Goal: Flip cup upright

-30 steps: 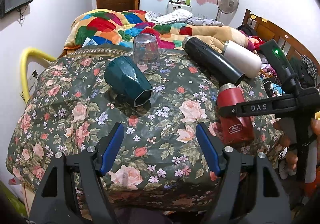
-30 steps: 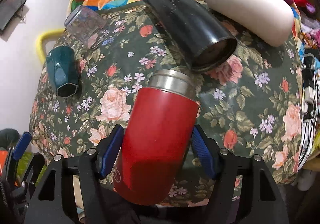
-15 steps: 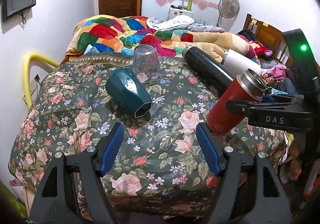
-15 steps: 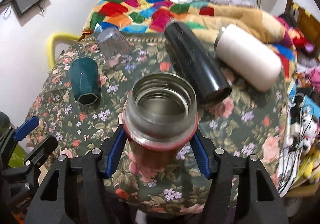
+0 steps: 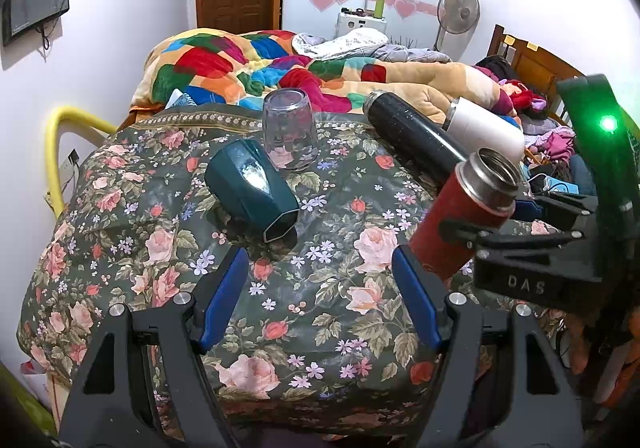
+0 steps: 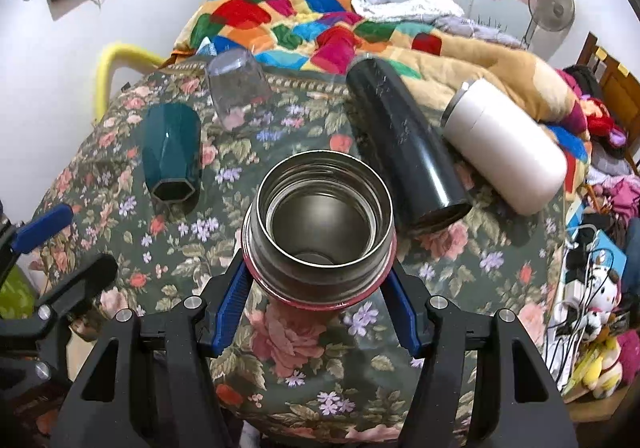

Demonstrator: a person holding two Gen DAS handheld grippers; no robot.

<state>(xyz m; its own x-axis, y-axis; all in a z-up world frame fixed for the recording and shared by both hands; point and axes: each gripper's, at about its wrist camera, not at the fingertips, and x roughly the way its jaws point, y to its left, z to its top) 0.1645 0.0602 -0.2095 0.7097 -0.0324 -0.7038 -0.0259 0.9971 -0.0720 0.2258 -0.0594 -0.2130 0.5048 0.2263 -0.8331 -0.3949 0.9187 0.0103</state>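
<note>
My right gripper is shut on a red steel-rimmed flask cup, held with its open mouth up. In the left wrist view the red cup leans mouth-up at the right, its base near the floral cloth. My left gripper is open and empty above the cloth's near part. A teal faceted cup lies on its side. A clear glass stands upside down behind it.
A black flask and a white flask lie on their sides at the back right. A patchwork quilt is heaped behind the cloth. A yellow rail stands at the left. Clutter sits beyond the right edge.
My right gripper has turned the red cup from mouth-down to mouth-up while holding it. The left gripper has stayed open and nearly still.
</note>
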